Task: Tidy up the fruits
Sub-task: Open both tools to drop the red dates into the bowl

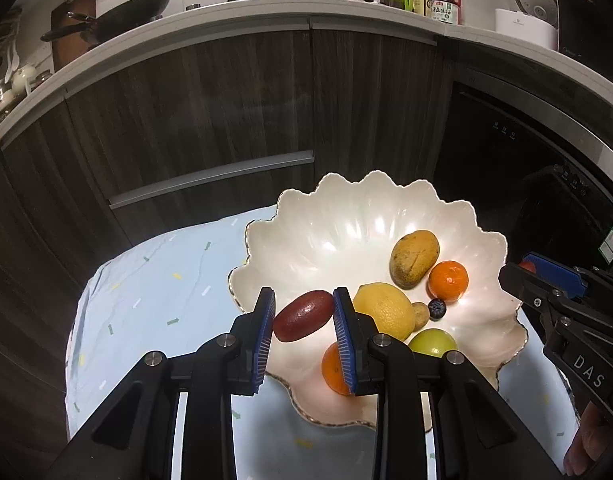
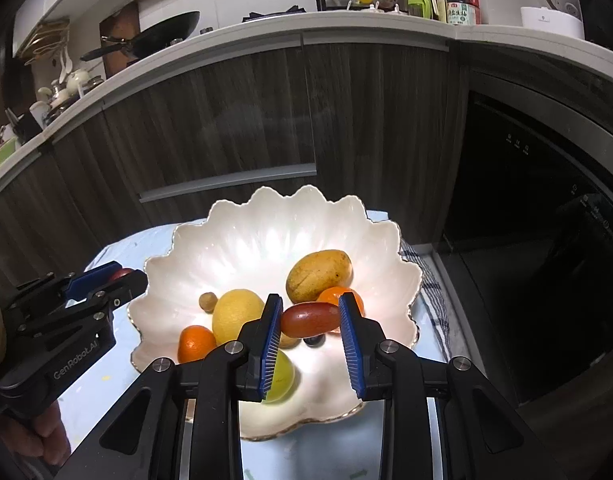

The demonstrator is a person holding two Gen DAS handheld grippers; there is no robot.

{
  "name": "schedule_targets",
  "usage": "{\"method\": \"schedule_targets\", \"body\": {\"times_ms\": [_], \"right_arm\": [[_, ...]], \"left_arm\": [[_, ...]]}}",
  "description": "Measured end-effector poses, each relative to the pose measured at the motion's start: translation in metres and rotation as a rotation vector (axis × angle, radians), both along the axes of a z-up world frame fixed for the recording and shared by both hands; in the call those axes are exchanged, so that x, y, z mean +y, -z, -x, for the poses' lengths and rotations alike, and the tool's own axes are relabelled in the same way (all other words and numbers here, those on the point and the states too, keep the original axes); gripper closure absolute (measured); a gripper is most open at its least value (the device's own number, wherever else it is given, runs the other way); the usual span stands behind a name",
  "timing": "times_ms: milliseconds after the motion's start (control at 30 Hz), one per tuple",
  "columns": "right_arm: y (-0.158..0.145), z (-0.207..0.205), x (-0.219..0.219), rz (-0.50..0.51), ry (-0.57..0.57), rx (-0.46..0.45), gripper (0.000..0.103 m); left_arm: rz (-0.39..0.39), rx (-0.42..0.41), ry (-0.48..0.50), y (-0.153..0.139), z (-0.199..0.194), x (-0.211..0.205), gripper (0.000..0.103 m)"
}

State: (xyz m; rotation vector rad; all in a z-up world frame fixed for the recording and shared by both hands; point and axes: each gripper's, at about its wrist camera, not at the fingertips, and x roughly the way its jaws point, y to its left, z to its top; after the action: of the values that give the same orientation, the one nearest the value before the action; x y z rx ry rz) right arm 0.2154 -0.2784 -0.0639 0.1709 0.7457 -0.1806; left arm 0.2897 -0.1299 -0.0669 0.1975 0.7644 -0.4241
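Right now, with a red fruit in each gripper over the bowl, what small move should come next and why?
Probably lower the right gripper slightly and open it. Its dark red fruit hangs just above the mango and blueberry inside the white bowl. The left gripper is shut on its own red fruit.

At centre frame we see our left gripper (image 1: 304, 322) clamped on a dark red fruit (image 1: 303, 315) above the near rim of the white scalloped bowl (image 1: 330, 220). Inside lie a mango (image 1: 413, 258), lemon (image 1: 384, 310), two oranges (image 1: 448, 281) and a blueberry (image 1: 437, 308). The right gripper (image 1: 546, 272) enters at the right edge.
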Motion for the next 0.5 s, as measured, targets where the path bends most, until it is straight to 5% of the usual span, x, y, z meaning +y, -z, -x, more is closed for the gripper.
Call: {"method": "schedule_targets", "body": {"times_ms": [167,500], "right_arm": [[0.0052,-0.0040,0.0001,0.005,-0.004,0.015,0.071],[0.0003,0.0017,0.0004,0.023,0.018,-0.004,0.031]], "left_arm": [[-0.009,0.011,0.000,0.0054,-0.0038,-0.0022,0.064],[-0.012,0.005,-0.013,0.0024,-0.0013,-0.0006,0.042]]}}
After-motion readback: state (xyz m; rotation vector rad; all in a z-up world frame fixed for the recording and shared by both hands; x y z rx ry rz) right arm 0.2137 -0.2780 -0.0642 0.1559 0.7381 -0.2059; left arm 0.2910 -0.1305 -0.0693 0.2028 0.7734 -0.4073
